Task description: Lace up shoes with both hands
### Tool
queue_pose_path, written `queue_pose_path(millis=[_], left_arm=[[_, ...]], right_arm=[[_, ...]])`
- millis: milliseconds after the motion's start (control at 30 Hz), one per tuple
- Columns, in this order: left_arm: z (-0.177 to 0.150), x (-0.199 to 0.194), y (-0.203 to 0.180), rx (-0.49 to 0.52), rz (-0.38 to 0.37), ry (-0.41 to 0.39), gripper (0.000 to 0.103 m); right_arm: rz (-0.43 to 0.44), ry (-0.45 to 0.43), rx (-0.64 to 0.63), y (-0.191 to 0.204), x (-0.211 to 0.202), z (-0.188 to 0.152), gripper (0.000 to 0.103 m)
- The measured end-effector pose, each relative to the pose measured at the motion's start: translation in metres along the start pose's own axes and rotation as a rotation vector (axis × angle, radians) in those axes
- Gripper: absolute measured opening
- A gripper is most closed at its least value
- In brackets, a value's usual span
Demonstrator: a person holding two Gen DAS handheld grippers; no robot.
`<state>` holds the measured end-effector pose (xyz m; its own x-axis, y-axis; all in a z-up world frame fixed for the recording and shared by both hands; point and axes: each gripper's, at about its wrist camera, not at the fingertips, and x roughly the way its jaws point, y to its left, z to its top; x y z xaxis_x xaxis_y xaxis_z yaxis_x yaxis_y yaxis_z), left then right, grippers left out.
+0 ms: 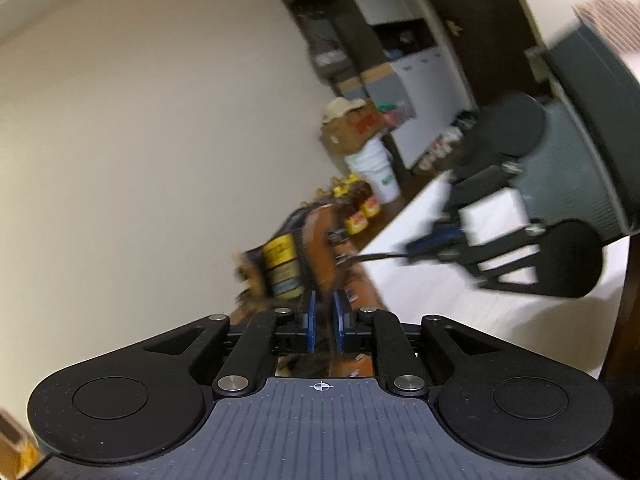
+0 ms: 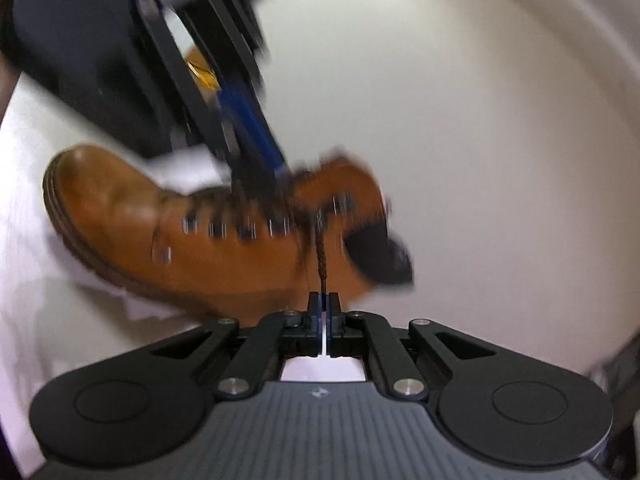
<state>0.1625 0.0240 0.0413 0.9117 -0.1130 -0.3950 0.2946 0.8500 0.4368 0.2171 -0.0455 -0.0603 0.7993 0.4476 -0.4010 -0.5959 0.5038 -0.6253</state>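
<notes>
A tan leather boot lies on its side on the white table, toe to the left in the right wrist view. My right gripper is shut on the braided brown lace, which runs taut up to the upper eyelets. In the left wrist view, the same right gripper pulls that lace sideways from the boot. My left gripper sits at the boot's collar, its blue pads apart, and a dark lace strand passes between them without being pinched. In the right wrist view the left gripper reaches down onto the boot's laces.
A cream wall fills the background. Past the table stand a white bucket, a cardboard box and yellow-lidded jars on the floor. A dark door frame borders the right side. Both views are motion-blurred.
</notes>
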Motion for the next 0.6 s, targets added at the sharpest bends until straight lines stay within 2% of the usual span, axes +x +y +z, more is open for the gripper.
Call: queue_pose_path(millis=[67, 200, 300, 367, 400, 467, 533, 600], left_arm=[[-0.017, 0.003, 0.014, -0.033, 0.030, 0.057, 0.013], [-0.044, 0.017, 0.032, -0.066, 0.069, 0.162, 0.013], [-0.064, 0.029, 0.047, -0.129, 0.061, 0.229, 0.013], [-0.070, 0.035, 0.053, -0.161, 0.054, 0.247, 0.013], [-0.074, 0.037, 0.056, -0.190, 0.037, 0.257, 0.013], [-0.079, 0.041, 0.062, -0.234, 0.013, 0.268, 0.012], [-0.086, 0.047, 0.074, -0.324, -0.064, 0.279, 0.012], [-0.093, 0.051, 0.085, -0.406, -0.126, 0.281, 0.008]], right_arm=[[0.045, 0.043, 0.063, -0.002, -0.005, -0.009, 0.002], [0.227, 0.118, 0.139, 0.010, -0.024, -0.019, 0.002], [0.258, 0.156, 0.123, 0.021, -0.026, -0.015, 0.003], [0.210, 0.121, 0.187, 0.011, -0.020, -0.011, 0.007], [0.197, 0.094, 0.240, 0.004, -0.020, -0.008, 0.013], [0.187, 0.029, 0.346, -0.012, -0.019, -0.001, 0.015], [0.166, -0.017, 0.381, -0.016, -0.023, 0.007, 0.016], [0.131, -0.047, 0.379, -0.020, -0.024, 0.014, 0.016]])
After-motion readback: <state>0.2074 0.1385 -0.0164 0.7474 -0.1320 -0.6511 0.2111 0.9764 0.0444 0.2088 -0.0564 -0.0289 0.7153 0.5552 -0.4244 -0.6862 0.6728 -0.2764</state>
